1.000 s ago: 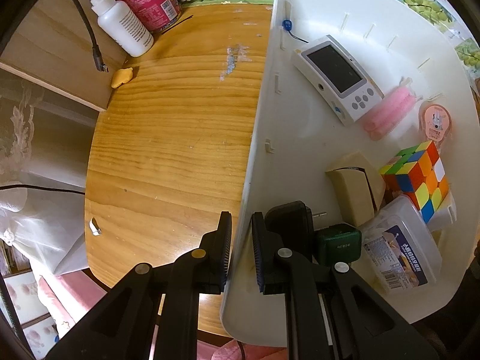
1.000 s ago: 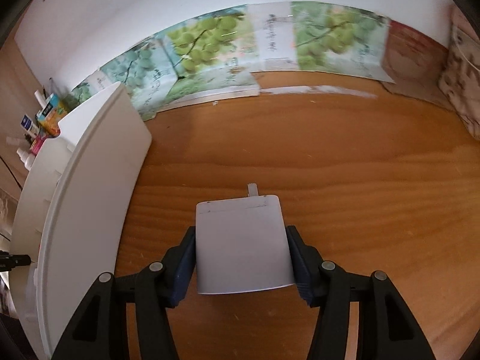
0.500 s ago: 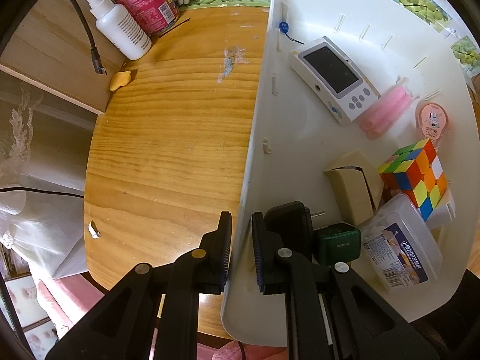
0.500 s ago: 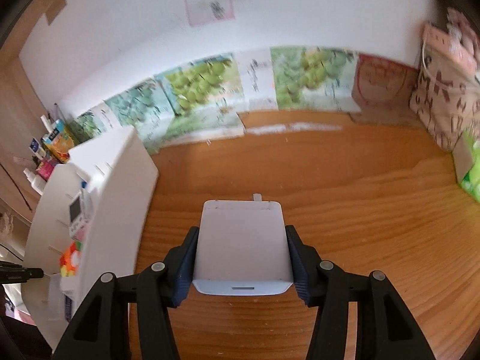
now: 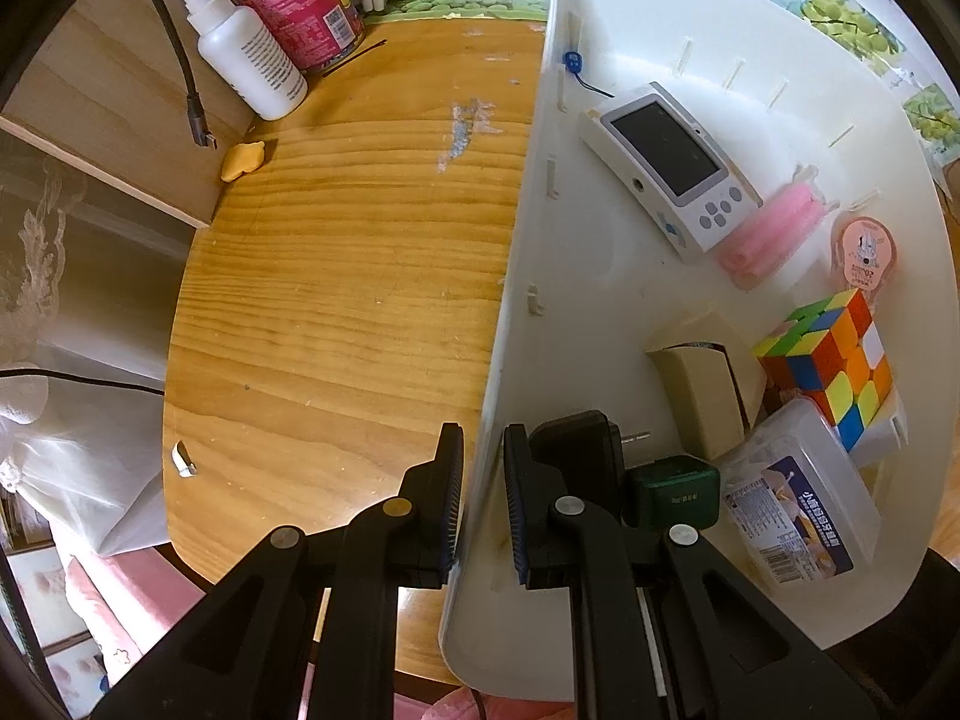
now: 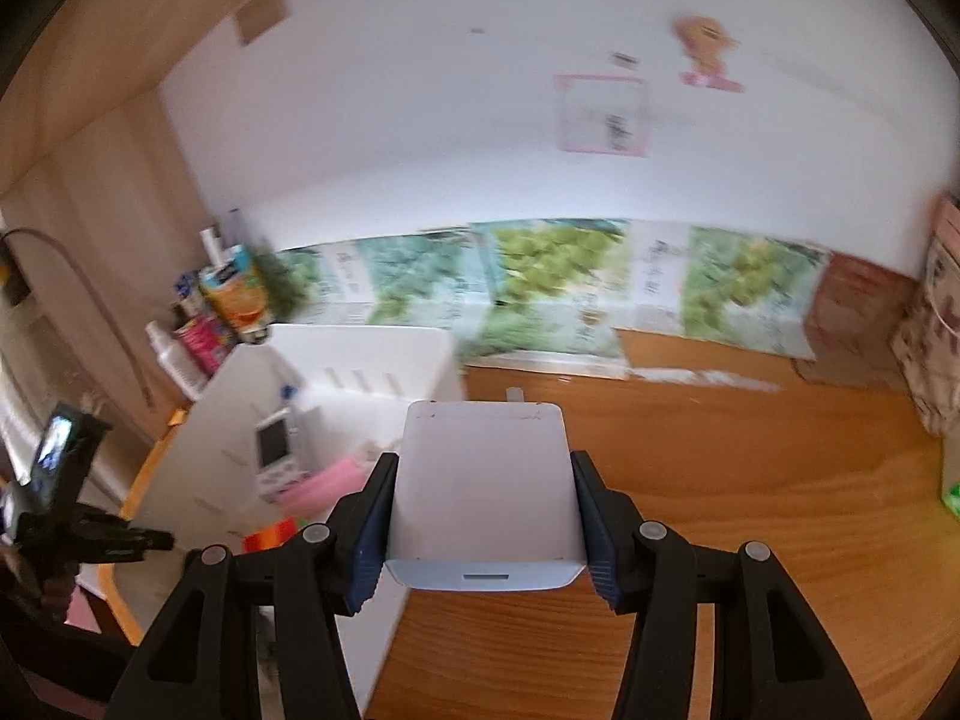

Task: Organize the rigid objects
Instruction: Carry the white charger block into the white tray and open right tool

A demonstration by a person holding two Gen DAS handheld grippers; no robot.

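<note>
white bin (image 5: 600, 312), multicoloured puzzle cube (image 5: 831, 360), pink foam rollers (image 5: 771, 231), dark green charger (image 5: 672, 495), honey-toned wood-grain table (image 5: 336, 300), white adapter (image 6: 483, 480).

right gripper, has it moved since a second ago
Yes. The right gripper, shut on the white charger, has risen: the white bin, earlier level at its left, now sits lower, with more wall showing above.

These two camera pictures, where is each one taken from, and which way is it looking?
Left wrist: sits on the left gripper, looking straight down; its black fingers clamp the white bin wall, beside the wooden table.
Right wrist: sits on the right gripper, looking slantwise down towards the wall; its fingers hold a white charger.
Shared: the bin, handheld device and pink item.
</note>
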